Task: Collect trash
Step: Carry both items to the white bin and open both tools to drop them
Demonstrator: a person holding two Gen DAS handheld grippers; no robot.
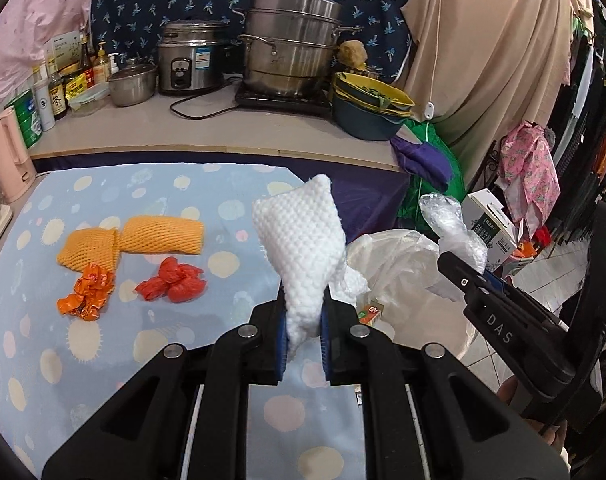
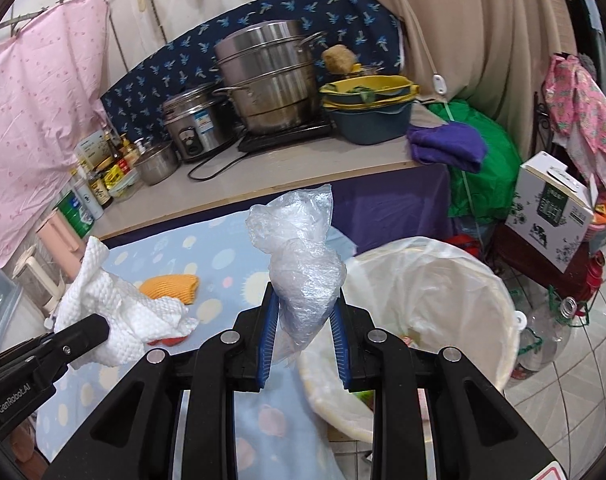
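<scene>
My left gripper [image 1: 304, 312] is shut on a white foam fruit net [image 1: 303, 240], held up over the right edge of the blue spotted tablecloth [image 1: 103, 360]. My right gripper [image 2: 304, 308] is shut on a crumpled clear plastic bag [image 2: 303, 264], held above the table edge beside the bin. The white bin lined with a clear bag [image 2: 443, 280] stands on the floor to the right. On the cloth lie two orange foam nets [image 1: 135, 240], a crumpled orange wrapper [image 1: 89, 292] and a red plastic wad [image 1: 173, 284]. Each gripper shows in the other's view: right gripper [image 1: 459, 276], left gripper [image 2: 99, 326].
A counter [image 1: 207, 132] behind the table holds steel pots, a rice cooker, bottles and stacked basins. A purple cloth [image 2: 447, 146] hangs off its corner. Boxes, clothes and a plastic bottle [image 2: 559, 320] crowd the tiled floor right of the bin. A pink kettle [image 1: 7, 152] stands at left.
</scene>
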